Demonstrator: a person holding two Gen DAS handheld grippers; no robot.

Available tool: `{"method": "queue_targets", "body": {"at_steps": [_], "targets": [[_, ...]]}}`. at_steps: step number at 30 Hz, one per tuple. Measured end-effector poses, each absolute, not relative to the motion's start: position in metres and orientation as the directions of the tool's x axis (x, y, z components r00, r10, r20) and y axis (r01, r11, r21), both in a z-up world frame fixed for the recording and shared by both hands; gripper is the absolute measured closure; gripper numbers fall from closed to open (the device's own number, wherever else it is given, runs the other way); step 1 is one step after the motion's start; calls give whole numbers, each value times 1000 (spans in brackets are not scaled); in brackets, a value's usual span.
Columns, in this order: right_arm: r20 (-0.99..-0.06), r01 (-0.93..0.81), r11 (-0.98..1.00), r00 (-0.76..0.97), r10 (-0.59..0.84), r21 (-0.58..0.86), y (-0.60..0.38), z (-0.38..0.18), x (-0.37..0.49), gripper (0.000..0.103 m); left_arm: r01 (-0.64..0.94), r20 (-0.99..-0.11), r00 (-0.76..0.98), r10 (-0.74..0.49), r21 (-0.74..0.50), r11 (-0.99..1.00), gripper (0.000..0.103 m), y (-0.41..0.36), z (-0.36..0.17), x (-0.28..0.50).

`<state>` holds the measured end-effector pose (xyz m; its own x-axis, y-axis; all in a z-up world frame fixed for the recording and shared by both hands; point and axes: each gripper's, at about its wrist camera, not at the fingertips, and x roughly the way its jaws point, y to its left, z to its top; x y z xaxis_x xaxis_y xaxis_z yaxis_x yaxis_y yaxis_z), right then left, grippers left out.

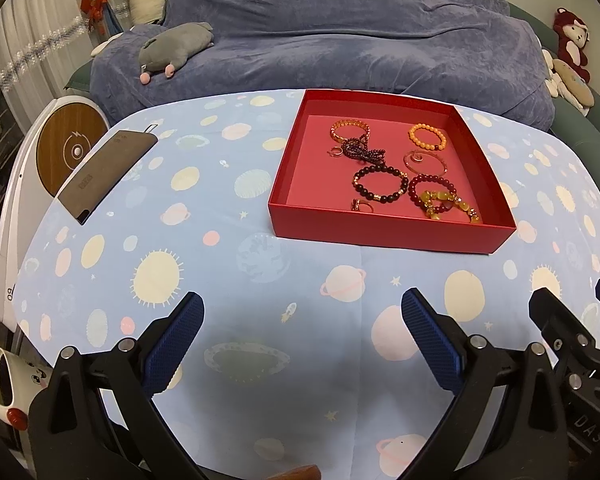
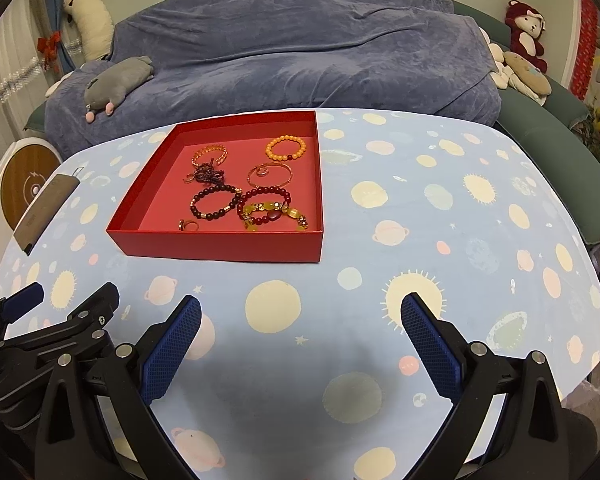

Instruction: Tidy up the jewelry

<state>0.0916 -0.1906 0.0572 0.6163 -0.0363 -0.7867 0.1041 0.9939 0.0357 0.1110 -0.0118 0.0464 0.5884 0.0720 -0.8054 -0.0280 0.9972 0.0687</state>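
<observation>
Red box (image 1: 384, 236) well ahead of both claws.

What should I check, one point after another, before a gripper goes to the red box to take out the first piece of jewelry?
1. Left gripper open and holding nothing: ok.
2. Right gripper open and holding nothing: ok.
3. Cloth between both grippers and the red box bare of objects: ok.
4. Orange bead bracelet lies apart from the other pieces, easy to take alone: ok.
5. Dark red bead bracelet free of neighbours: not ok, the yellow stone bracelet lies across it.
6. A place outside the box to sort the pieces into: cannot tell, only the box and a dark flat case show on the table.
</observation>
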Motion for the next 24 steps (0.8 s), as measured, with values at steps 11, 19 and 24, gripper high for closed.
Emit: {"method": "queue_targets", "body": {"at_steps": [11,19,24], "targets": [[-791,103,994,611,-35,35,-190,55,91,6,-35,-806,586,79,72,997,8,-10,43,110],[-791,104,994,610,-36,35,-189,55,91,7,-36,-805,588,80,73,997,8,-10,42,110],[-791,105,994,611,-36,35,-189,54,91,7,-35,-803,590,85,79,996,8,-11,43,110]]}}
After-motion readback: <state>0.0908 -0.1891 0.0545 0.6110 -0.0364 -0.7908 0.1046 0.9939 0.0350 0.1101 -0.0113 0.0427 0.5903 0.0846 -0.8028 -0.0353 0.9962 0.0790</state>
